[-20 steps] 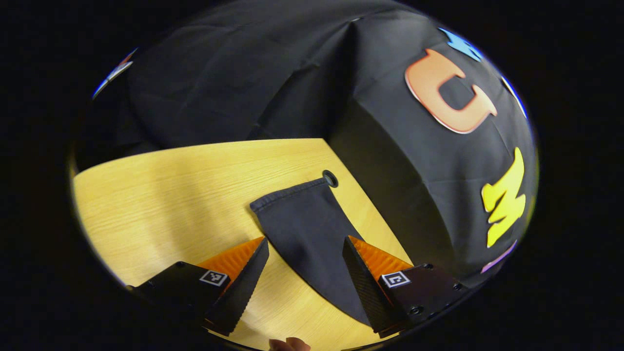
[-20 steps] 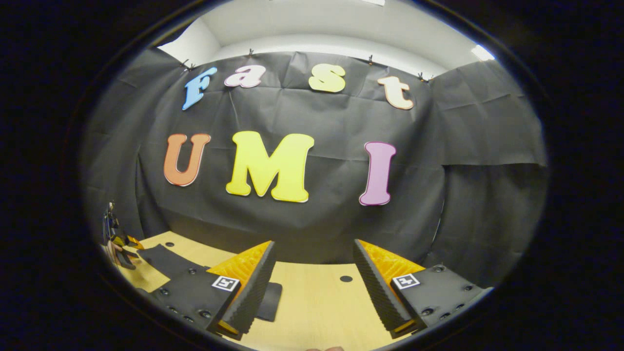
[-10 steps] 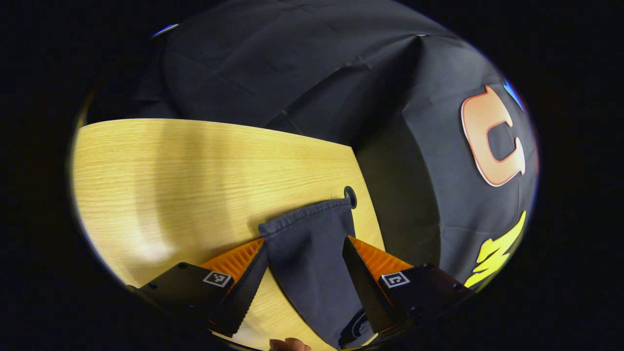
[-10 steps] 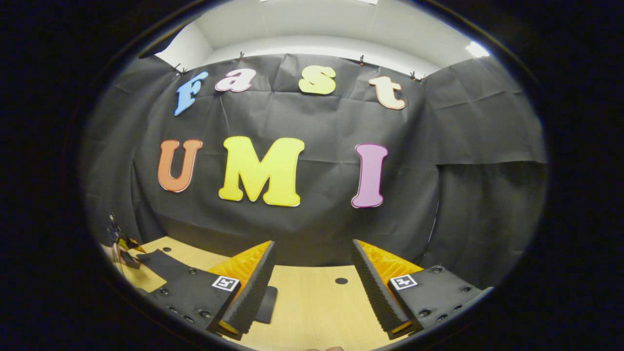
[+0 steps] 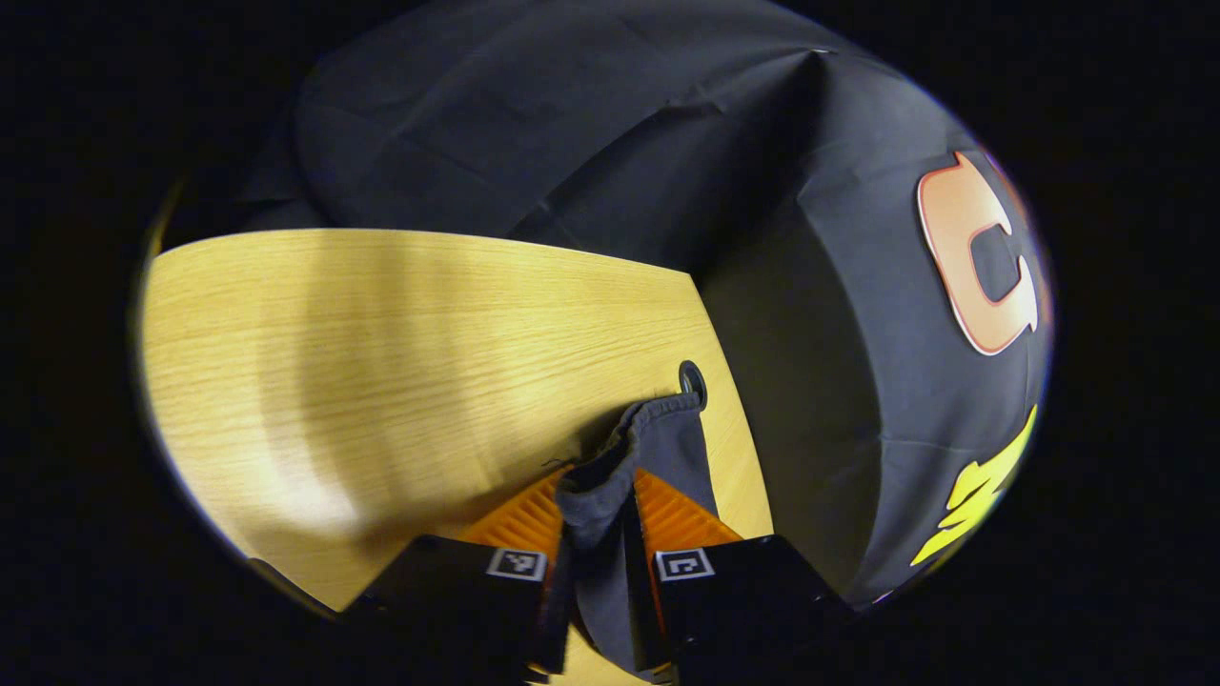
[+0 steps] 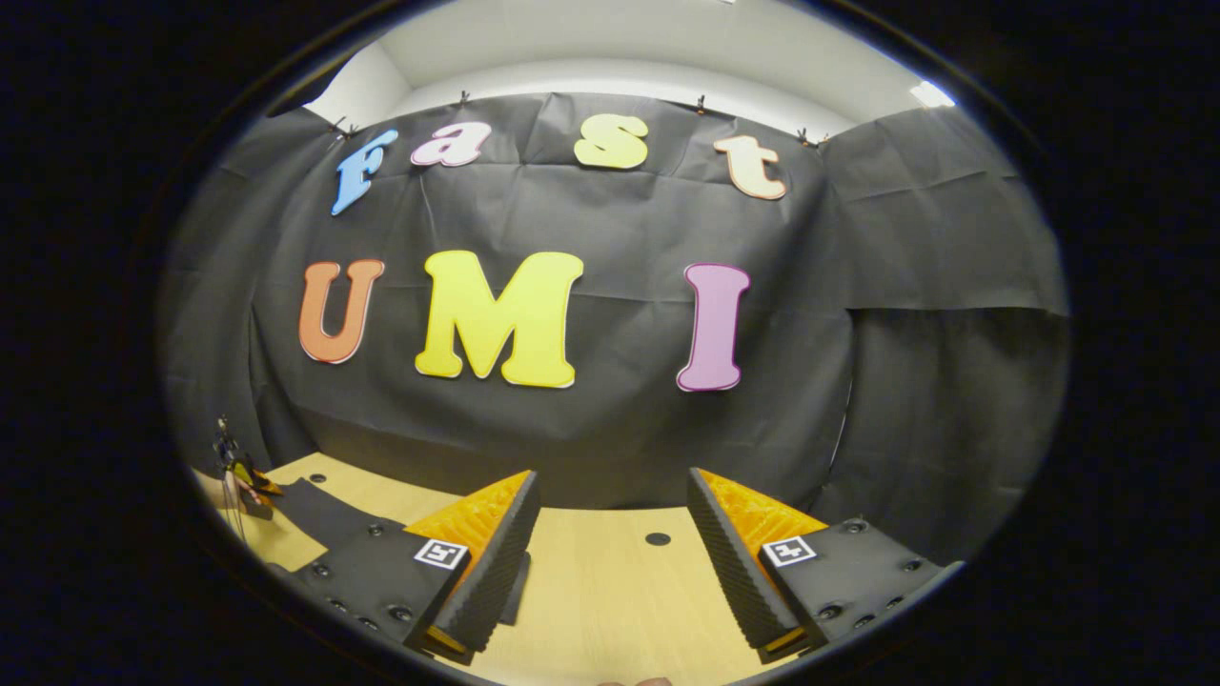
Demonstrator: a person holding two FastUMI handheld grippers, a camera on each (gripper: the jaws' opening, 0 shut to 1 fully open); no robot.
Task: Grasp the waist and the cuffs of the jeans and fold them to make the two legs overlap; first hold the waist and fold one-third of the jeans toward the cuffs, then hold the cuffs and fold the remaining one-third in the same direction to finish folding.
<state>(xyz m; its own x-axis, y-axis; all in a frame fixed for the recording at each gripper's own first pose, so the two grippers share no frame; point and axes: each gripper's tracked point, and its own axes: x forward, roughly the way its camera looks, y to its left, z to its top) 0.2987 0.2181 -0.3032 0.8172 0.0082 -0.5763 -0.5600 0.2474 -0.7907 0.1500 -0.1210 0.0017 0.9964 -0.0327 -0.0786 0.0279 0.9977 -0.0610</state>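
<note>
In the left gripper view, the left hand-held gripper [image 5: 599, 534] sits at the bottom of the frame with its two fingers [image 5: 519, 519] drawn close together, both pressing on a bunched fold of the dark jeans [image 5: 610, 495]. The fabric rises in a ridge between the orange finger faces. Just beyond the fingertips, the hemmed cuff [image 5: 667, 405] of the jeans lies on the tabletop [image 5: 381, 333], its far corner touching a small round hole [image 5: 692, 379] in the wood. The tabletop's far edge meets the black cloth wall [image 5: 572, 143].

In the right gripper view, the right hand-held gripper [image 6: 610, 543] has its fingers spread wide with nothing between them, above bare wood. A dark part of the jeans [image 6: 319, 510] lies to the left, partly hidden behind the near finger. Farther left, at the tabletop's edge, the other gripper [image 6: 243, 476] is small and blurred. A round hole [image 6: 658, 539] marks the tabletop ahead, with the wall behind.
</note>
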